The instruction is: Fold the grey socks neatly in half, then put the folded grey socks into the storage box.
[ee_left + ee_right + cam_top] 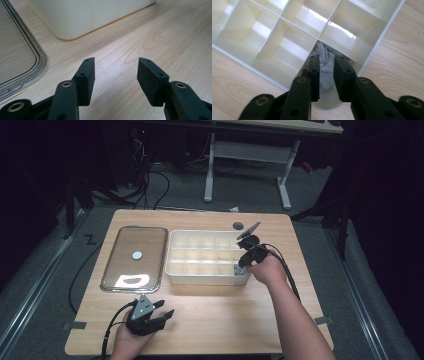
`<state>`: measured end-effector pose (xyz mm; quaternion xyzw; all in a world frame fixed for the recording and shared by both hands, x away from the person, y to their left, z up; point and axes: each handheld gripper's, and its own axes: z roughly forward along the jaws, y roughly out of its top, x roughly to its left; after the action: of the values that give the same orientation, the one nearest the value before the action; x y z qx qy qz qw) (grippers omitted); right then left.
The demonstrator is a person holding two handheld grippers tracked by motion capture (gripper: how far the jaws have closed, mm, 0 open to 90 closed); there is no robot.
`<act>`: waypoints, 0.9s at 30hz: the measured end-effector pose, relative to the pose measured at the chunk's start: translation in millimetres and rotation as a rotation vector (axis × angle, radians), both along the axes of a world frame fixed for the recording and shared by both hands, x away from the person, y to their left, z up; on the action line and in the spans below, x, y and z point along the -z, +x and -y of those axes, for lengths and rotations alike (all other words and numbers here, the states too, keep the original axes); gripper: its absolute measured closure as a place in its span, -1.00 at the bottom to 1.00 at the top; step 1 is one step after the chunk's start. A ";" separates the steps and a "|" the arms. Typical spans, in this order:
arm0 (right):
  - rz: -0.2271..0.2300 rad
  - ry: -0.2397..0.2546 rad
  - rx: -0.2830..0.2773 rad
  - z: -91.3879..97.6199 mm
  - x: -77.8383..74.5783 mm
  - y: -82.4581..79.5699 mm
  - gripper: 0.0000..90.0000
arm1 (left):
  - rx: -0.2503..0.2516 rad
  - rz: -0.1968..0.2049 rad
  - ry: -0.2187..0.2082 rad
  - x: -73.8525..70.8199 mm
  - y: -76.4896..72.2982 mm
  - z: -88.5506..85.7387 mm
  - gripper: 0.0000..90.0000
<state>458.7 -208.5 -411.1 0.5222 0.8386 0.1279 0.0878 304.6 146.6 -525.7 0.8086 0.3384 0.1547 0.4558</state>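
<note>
At the near right corner of the white box (172, 251), a grey sock (325, 65) sits in its little slot.
The right gripper (326, 65) has the sock between narrow jaws, with a gap on one side, so it looks let go. If it lifts now, the sock may snag and come out. The left gripper (115, 72) rests wide open, holding nothing.

A clear lid (134, 258) with a round knob lies flat on the wooden desk (220, 315), left of centre. A small grey disc (238, 225) sits near the desk's far edge.
</note>
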 end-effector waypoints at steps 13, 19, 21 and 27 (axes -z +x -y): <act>0.210 0.204 0.002 31.2 11.4 -67.0 0.21 | -0.045 0.016 0.022 -1.8 -7.1 -10.9 0.05; 0.301 0.205 -0.018 31.3 18.5 -88.4 0.13 | -0.052 0.020 0.029 -0.9 -9.6 -11.9 0.04; 0.330 0.214 -0.027 31.5 21.6 -96.8 0.11 | -0.056 0.016 0.029 -0.6 -10.4 -12.0 0.04; 0.366 0.226 -0.035 31.0 30.2 -107.8 0.07 | -0.052 0.024 0.030 -1.8 -10.7 -10.3 0.03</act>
<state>350.9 -239.5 -441.3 0.4819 0.7980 0.3152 0.1775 293.9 156.9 -523.9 0.8043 0.3514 0.1810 0.4436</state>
